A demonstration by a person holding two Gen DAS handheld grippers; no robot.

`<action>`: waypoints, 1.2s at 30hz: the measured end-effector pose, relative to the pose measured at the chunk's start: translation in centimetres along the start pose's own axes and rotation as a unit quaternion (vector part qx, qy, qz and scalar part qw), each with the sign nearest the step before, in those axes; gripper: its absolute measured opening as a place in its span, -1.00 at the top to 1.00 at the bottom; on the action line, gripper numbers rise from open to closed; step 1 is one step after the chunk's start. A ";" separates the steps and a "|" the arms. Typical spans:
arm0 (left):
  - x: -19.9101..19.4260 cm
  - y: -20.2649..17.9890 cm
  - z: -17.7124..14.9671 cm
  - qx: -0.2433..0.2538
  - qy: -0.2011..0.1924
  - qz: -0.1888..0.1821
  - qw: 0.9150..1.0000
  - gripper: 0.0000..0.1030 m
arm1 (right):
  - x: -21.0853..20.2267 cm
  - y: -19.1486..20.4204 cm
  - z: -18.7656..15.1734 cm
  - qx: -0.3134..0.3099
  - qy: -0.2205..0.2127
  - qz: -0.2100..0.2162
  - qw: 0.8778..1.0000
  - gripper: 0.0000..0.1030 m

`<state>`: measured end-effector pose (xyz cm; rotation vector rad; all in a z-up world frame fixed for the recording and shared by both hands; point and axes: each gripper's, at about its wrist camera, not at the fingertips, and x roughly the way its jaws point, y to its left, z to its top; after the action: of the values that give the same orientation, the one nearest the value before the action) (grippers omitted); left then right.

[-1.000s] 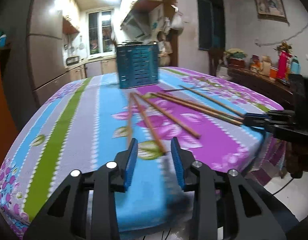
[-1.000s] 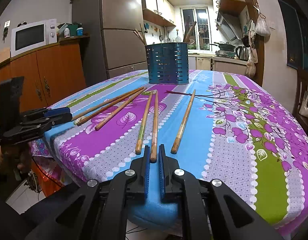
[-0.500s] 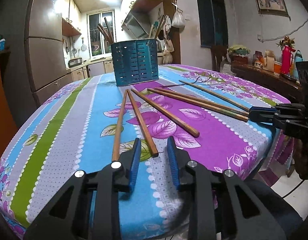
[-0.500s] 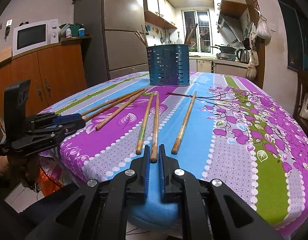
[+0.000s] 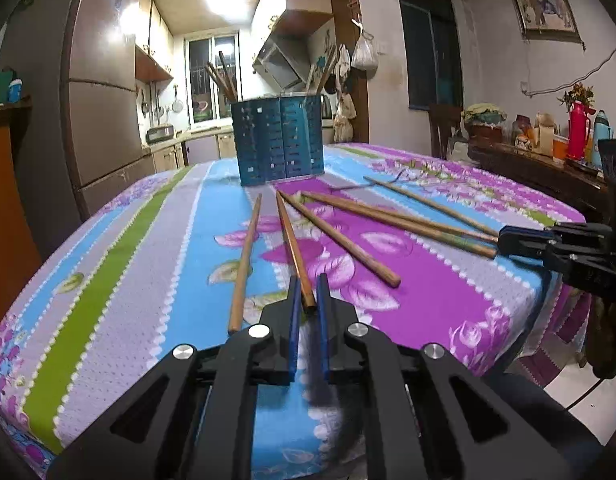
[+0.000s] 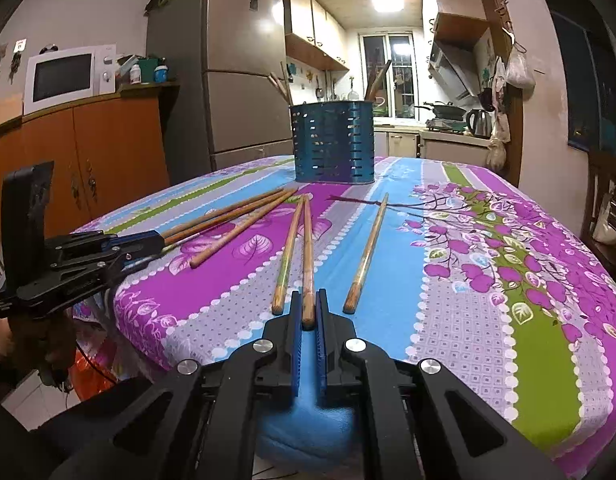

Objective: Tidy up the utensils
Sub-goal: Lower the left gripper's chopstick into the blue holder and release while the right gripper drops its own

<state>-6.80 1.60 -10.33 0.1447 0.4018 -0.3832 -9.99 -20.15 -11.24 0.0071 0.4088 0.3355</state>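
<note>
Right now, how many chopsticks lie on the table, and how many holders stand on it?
Chopsticks lying on the table: 6
Blue holder: 1
Total: 7

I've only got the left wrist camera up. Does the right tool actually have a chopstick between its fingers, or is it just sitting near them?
Observer: In the right wrist view, the right tool has the near end of a chopstick between its fingers, which look closed on it.
Operator: Anything loose right beside it?
Observer: Yes. A second chopstick lies toward the left tool, and a third chopstick lies on the other side. Both are apart from the fingers.
</note>
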 end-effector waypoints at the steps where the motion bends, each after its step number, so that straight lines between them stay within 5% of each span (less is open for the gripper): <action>1: -0.3 0.0 0.3 -0.001 -0.005 -0.001 1.000 0.88 | -0.4 0.0 0.3 -0.001 -0.005 -0.001 1.000 0.85; 19: -2.0 1.1 11.3 0.002 -0.135 0.004 0.991 0.89 | -4.2 -0.1 13.4 -0.062 -0.123 0.008 0.990 0.85; 36: 1.5 2.9 20.0 -0.015 -0.144 -0.025 0.989 0.90 | 2.6 -1.4 23.4 -0.066 -0.081 0.034 0.994 0.85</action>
<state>2.68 -0.48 7.45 0.0487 0.1256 -0.4397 1.83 -19.25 9.17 -0.0806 0.2249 0.4259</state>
